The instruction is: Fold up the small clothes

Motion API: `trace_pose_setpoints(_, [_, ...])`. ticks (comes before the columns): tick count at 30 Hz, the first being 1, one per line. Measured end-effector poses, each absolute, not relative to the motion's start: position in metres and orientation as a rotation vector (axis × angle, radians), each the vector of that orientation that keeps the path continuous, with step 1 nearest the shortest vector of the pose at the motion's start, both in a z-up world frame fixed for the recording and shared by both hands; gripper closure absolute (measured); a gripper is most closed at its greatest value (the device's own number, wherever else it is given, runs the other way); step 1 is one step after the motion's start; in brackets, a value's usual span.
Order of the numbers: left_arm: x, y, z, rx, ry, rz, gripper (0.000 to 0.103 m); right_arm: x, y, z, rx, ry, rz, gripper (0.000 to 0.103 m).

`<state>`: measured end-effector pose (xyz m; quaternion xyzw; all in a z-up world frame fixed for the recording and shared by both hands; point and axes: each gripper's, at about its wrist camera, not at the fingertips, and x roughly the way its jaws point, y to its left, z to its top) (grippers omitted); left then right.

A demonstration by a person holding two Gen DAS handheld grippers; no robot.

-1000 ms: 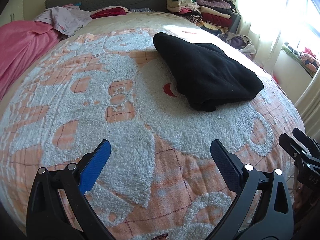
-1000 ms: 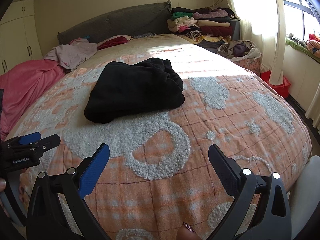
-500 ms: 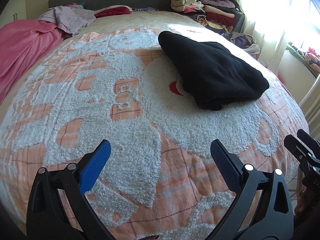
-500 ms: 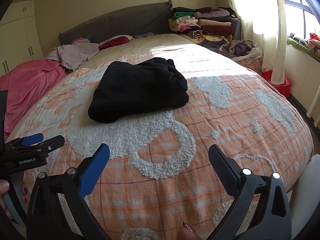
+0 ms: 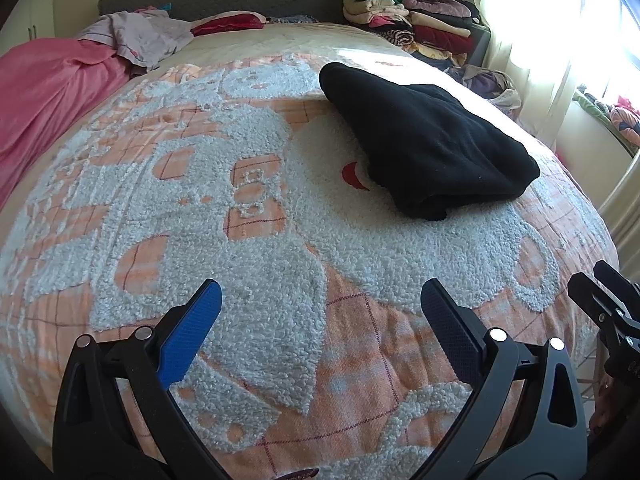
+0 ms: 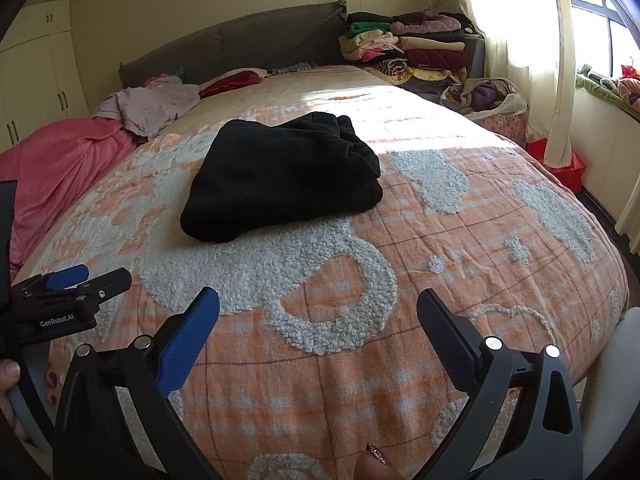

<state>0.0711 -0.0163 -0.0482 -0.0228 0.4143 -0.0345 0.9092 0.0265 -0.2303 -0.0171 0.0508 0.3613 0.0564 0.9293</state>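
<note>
A home bedroom: a wide bed under an orange checked bedspread with fluffy white patches [image 6: 420, 264], a grey padded headboard [image 6: 240, 46], cream wardrobe doors [image 6: 36, 76], stacked folded clothes [image 6: 404, 50], and a curtained sunny window [image 6: 516, 20].

Matt black fleece garment [image 6: 280, 176] on a nubbly tufted cloth bedspread [image 6: 460, 264].

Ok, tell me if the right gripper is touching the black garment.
Apart. The right wrist view shows the open right gripper short of the black garment, bare bedspread between them.
</note>
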Motion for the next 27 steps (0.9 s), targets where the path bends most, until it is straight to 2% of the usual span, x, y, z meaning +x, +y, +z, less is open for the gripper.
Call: trace_pose_setpoints(27, [0.0692, -0.0151, -0.0461, -0.045, 0.854, -0.067, 0.010, 0.0246, -0.2279, -0.0156, 0.102, 0.743, 0.129, 0.005])
